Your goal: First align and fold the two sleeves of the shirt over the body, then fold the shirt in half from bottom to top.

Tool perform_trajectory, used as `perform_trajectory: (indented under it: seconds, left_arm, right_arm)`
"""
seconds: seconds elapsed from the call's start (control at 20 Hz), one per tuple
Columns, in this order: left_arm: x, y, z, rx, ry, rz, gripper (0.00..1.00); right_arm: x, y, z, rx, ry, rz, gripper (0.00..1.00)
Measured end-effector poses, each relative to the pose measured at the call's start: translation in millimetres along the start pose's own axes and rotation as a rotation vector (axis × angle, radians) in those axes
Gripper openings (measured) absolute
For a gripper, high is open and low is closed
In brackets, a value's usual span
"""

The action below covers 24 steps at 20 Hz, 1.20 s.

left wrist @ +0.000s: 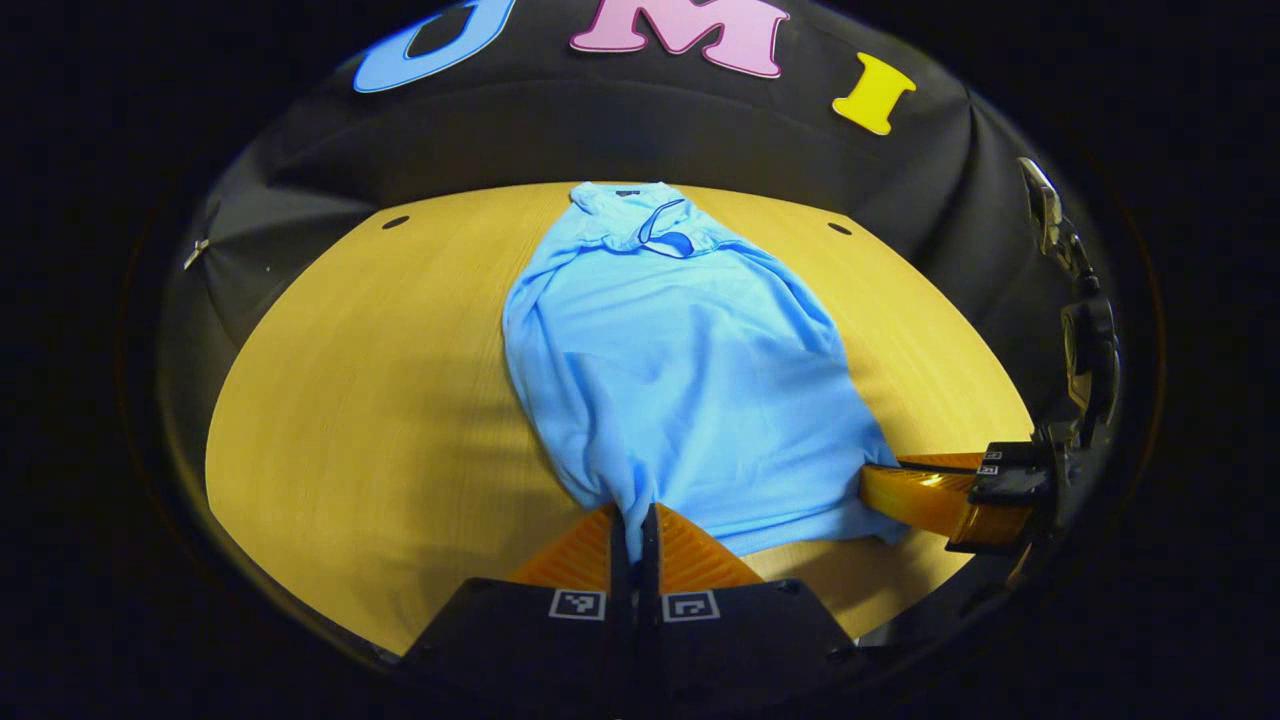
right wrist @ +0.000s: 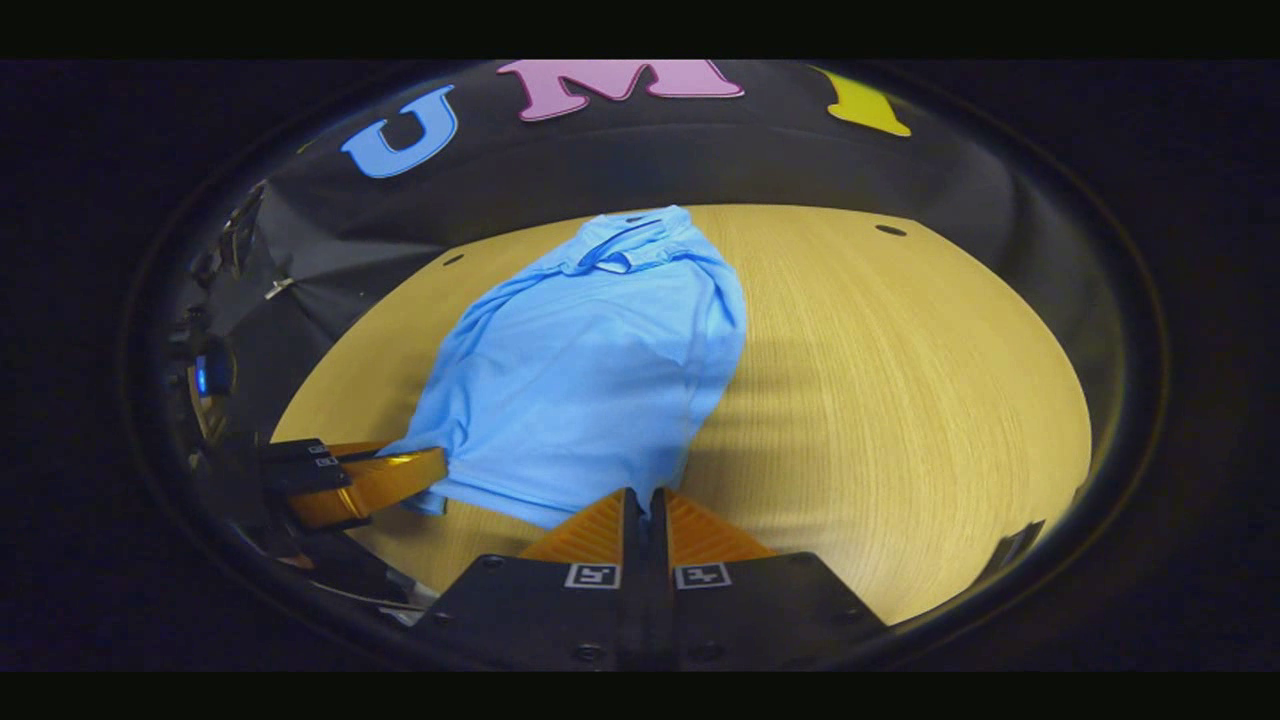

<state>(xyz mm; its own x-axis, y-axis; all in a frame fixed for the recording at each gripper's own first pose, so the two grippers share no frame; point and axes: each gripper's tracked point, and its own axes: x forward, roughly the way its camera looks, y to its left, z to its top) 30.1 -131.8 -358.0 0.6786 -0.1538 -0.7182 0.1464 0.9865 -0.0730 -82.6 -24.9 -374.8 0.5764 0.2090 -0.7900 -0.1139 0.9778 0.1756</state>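
Both claws, left (left wrist: 634, 515) and right (right wrist: 641, 498), low, pinching shirt (left wrist: 670, 370) hem.

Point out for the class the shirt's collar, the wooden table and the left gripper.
collar (left wrist: 655, 225): left gripper view, on the dark-edged placket at the far end of the shirt.
wooden table (right wrist: 900, 400): right gripper view, on bare wood beside the shirt.
left gripper (left wrist: 634, 530): left gripper view, midway between its fingers at the hem.

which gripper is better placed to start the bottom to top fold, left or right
Neither alone; both look ready. The left gripper and the right gripper each pinch a bottom corner of the shirt with closed jaws, sleeves already folded in, so lifting the hem together toward the collar seems best.
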Motion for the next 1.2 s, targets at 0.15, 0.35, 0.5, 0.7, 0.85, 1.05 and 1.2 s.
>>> perform_trajectory:
  seconds: [0.15,0.35,0.5,0.7,0.85,1.05,1.2]
  left_arm:
    - [-17,-2,21,0.021,0.006,-0.023,0.06]
    - [-37,1,73,-0.032,-0.028,-0.039,0.06]
    - [-41,0,116,-0.008,-0.056,-0.042,0.06]
    - [-40,0,179,-0.008,-0.118,-0.045,0.06]
    - [-33,6,229,-0.030,-0.164,-0.037,0.06]
    - [-10,21,285,-0.008,-0.211,-0.001,0.06]
    - [19,31,327,-0.006,-0.236,0.011,0.06]
  right_arm:
    - [-12,1,25,0.010,-0.016,0.015,0.00]
    - [-24,5,77,0.010,-0.057,0.038,0.05]
    - [-29,8,133,-0.015,-0.135,0.053,0.05]
    - [-25,8,209,-0.030,-0.229,0.080,0.05]
    - [-16,7,257,-0.050,-0.271,0.095,0.00]
    - [11,11,320,-0.072,-0.330,0.115,0.00]
    - [44,13,372,-0.103,-0.370,0.125,0.00]
